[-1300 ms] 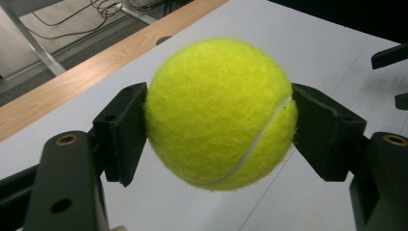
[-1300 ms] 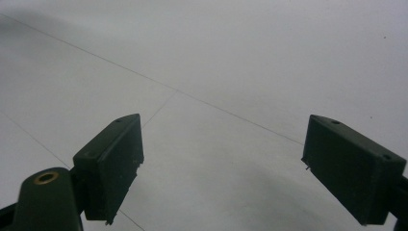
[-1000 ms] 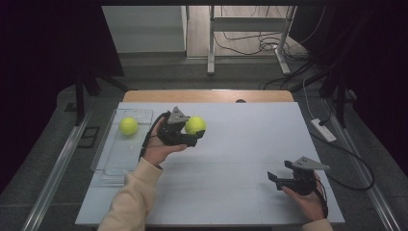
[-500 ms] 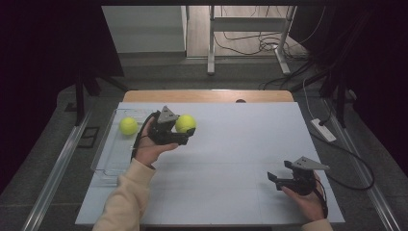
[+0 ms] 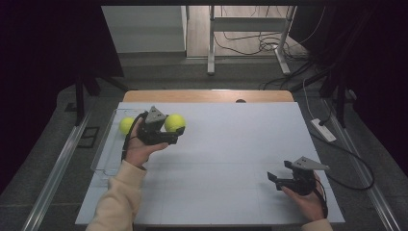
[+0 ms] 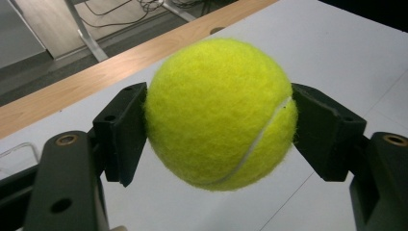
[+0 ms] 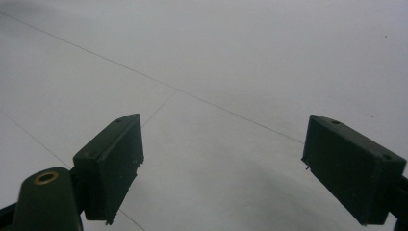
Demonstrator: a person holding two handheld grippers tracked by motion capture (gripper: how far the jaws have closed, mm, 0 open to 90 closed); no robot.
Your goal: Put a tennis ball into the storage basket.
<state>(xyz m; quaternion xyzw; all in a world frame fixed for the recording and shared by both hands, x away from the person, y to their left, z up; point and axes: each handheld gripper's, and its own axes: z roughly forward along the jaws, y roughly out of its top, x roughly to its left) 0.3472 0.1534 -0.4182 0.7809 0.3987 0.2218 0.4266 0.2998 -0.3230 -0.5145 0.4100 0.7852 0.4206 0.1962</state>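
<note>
Tongs of the left gripper (image 6: pixel 219 115) stay clamped on a tennis ball (image 5: pixel 174 122) — now carried nearer the tray (image 5: pixel 107 144), probably for dropping — while right tongs (image 5: pixel 275 179) sit apart.

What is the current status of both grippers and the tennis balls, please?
Left gripper shut on tennis ball, held above the table. Right gripper open, empty. Second ball in clear tray. Nothing in the way.

Left tool (image 5: pixel 174 136) and right tool (image 5: pixel 275 177): black bodies, rectangular black jaw blocks, brass-ringed pivot holes, grey three-cornered top plates, trailing black cables. Cream long sleeve (image 5: pixel 118 202).
</note>
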